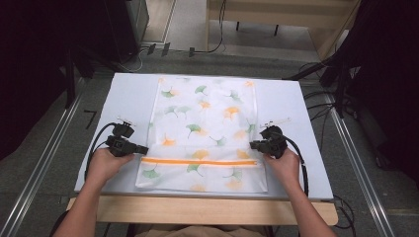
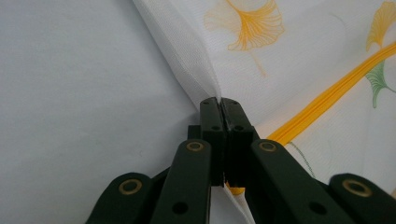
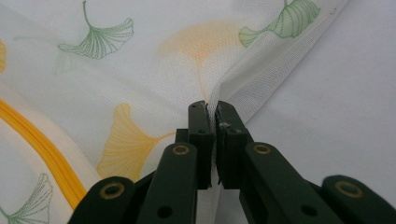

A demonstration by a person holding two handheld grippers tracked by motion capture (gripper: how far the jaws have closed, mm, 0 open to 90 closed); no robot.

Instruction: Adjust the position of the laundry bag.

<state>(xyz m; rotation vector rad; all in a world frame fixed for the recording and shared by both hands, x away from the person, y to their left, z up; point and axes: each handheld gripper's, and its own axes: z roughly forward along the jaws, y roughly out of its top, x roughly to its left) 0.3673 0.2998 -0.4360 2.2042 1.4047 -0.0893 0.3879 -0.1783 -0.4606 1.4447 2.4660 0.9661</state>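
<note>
Left gripper (image 2: 221, 103) pinches the left side seam of the white mesh laundry bag with ginkgo-leaf print (image 1: 205, 123); right gripper (image 3: 211, 109) clamps the opposite seam. Bag lies flat on the pale grey table (image 1: 291, 98), orange zipper (image 1: 197, 161) near the person. Matched side grips likely serve to lift or fold it evenly.

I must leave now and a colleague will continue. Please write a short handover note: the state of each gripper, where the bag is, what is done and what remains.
Left gripper: shut on the left side edge of the mesh bag, beside the end of the orange zipper.
Right gripper: shut on the right side edge, fabric pinched between its fingers.
Bag: flat on the white table, zipper toward the person and closed.
Done: both edges gripped.
Left: probably lifting or folding the bag; not begun.
</note>
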